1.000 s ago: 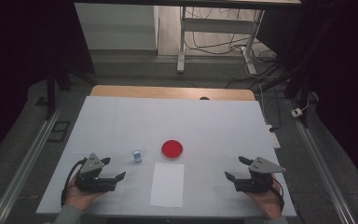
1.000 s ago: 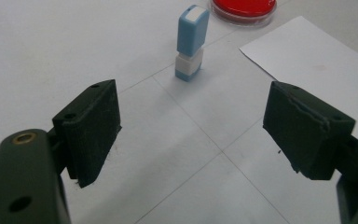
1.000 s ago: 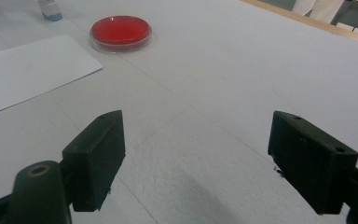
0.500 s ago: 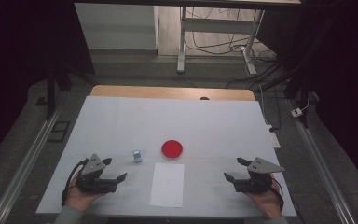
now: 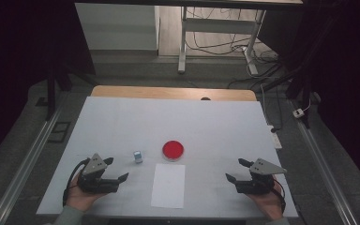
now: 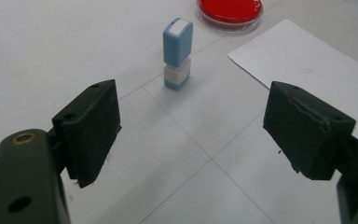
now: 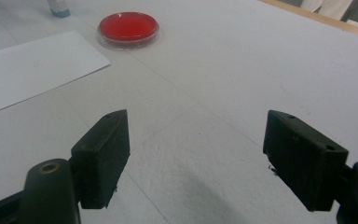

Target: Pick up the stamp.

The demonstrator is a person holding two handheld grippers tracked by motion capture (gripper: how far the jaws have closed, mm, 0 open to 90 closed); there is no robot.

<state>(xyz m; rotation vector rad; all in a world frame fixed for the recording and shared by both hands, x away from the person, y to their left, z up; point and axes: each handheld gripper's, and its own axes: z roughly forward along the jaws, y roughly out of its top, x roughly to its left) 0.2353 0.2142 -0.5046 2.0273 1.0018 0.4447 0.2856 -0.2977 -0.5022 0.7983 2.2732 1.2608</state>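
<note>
The left gripper point(image 6: 191, 135), jaws spread wide, faces the small upright blue-and-white plastic stamp point(image 6: 177, 53) just ahead, ready to grasp. Beyond it sit the round red ink pad point(image 6: 230, 11) and white paper sheet point(image 6: 303, 65). The right gripper point(image 7: 196, 158) rests released, holding nothing.

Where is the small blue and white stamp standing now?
In the high view, the stamp stands upright on the white table, just left of the red ink pad and ahead of the left hand-held gripper.

**White table set with three items**

A white-topped table point(image 5: 122, 122), its far edge showing bare wood, carried a red dish point(image 5: 173, 150), a small blue-and-white stamp point(image 5: 138, 156) standing upright just beside it, and a blank sheet of paper point(image 5: 168, 185) lying flat near the dish.
</note>
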